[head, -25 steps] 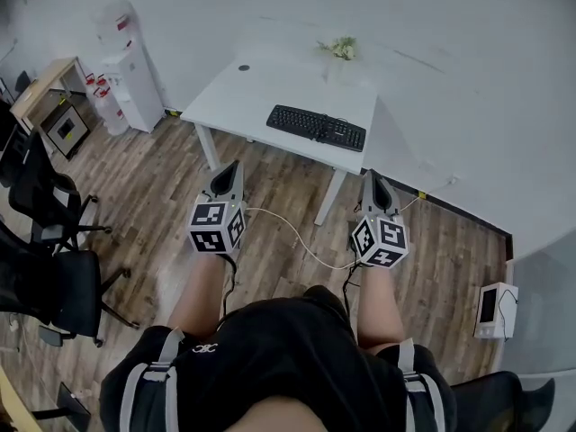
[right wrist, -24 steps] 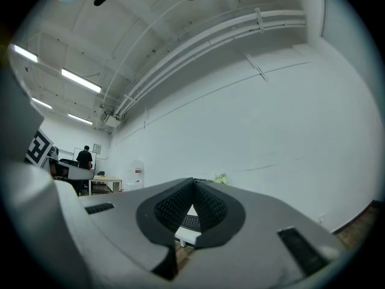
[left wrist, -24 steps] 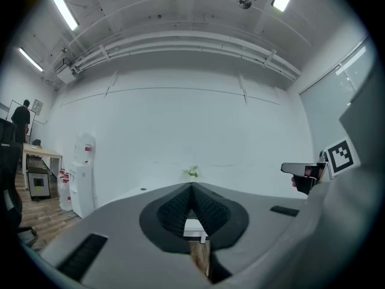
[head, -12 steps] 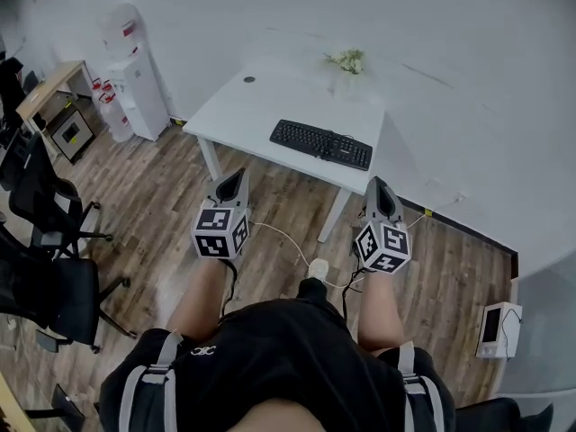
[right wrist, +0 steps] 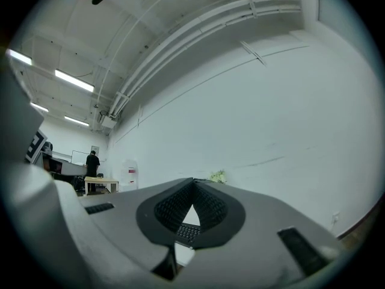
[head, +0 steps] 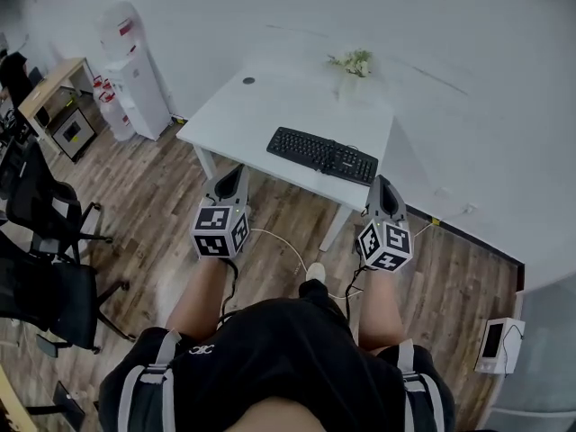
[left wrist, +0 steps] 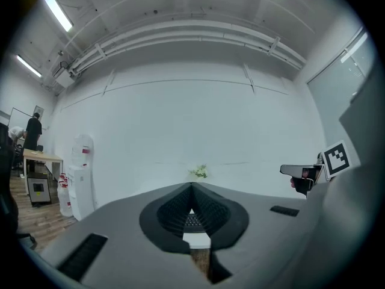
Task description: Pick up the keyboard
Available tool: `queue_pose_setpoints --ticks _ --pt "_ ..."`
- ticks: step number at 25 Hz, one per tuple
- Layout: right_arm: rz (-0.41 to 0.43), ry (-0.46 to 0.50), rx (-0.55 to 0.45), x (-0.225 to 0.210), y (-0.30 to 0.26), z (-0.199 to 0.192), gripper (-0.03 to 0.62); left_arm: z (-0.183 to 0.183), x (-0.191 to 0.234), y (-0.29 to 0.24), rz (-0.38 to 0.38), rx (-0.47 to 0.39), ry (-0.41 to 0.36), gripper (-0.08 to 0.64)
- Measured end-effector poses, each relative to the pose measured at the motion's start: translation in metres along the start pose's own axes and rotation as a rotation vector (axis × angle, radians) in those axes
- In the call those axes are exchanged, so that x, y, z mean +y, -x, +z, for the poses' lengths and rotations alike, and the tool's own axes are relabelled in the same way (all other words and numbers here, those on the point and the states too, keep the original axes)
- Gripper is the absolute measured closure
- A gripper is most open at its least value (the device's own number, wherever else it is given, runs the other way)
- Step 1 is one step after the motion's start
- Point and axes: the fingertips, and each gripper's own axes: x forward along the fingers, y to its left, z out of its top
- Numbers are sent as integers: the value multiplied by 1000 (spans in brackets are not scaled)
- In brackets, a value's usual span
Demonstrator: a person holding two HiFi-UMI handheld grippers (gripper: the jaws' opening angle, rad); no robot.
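both tools clenched, nothing in either. left tool [head: 233,171] and right tool [head: 382,184] are held out side by side in front of the person, pointing level at the white table [head: 243,115]. in head view their tips sit right at its near edge, clear of the keyboard. keyboard [head: 322,155] is black and lies flat on the table toward the right end, close to the front edge, long side running along that edge. it falls between the lines of the two tools, nearer the right one. left gripper view: jaws meet at the tip, and the small triangular gap under them shows keys and the table edge far off, nothing gripped. right gripper view: same closed jaws, with a strip of keys through the gap. plant [head: 353,62] stands at the back of the table, well apart from the keyboard. a small dark round spot [head: 248,80] is at back-left. water dispenser [head: 135,79] stands against the wall left of the table, with a small wooden table [head: 45,93] and black office chairs [head: 49,210] further left. white cable [head: 283,246] runs over the wooden floor [head: 153,196] between the tools. a small white device [head: 497,345] sits on the floor at right.
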Motion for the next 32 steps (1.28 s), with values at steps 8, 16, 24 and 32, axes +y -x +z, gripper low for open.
queue_pose_setpoints --ticks 8,16,24,32 --pt "-20 -24 23 -47 -65 -19 589 -8 -4 -88 -3 43 -17 554" --pt "0 -49 78 -105 -144 -28 588 1 -21 -183 13 88 -25 554" --pt "31 -44 116 -146 -215 -25 589 13 -29 -257 41 106 -16 555" --pt "27 -44 170 -159 -251 -47 589 -12 -24 -305 3 152 5 555"
